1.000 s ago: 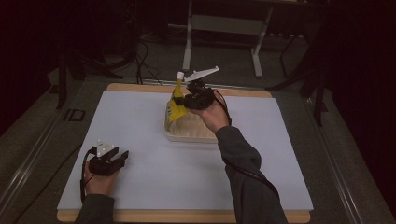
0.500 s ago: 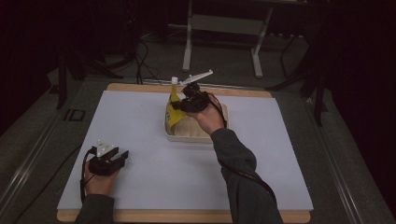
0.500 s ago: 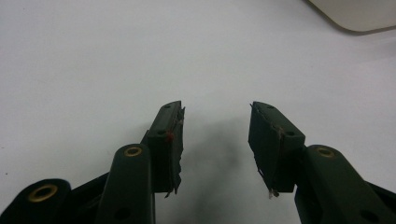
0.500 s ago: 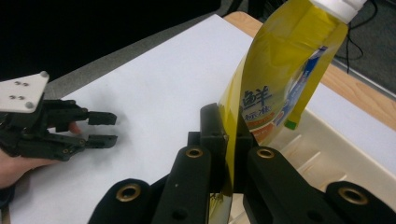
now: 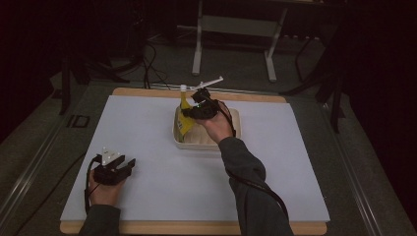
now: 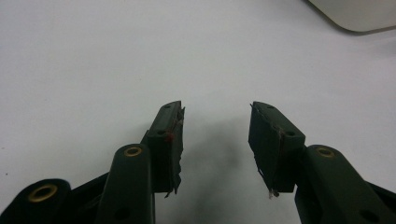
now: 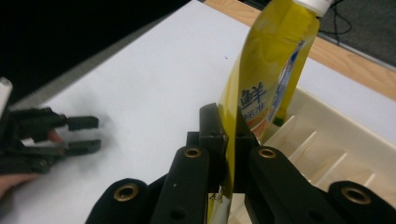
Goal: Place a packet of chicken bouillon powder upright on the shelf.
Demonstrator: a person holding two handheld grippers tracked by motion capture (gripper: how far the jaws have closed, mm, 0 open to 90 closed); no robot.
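Your right gripper (image 7: 227,135) is clamped on the yellow pouch (image 7: 268,70), holding it above the tray (image 5: 231,142). Your left gripper (image 6: 215,135) rests on the white mat (image 5: 147,128) with jaws spread, gripping nothing.

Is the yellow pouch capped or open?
Capped: a white cap sits on the pouch held in the right claw.

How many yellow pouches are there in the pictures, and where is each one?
1. The yellow pouch stands over the left end of the cream tray, pinched at its lower edge by the right hand-held gripper. Others could be hidden behind that hand.
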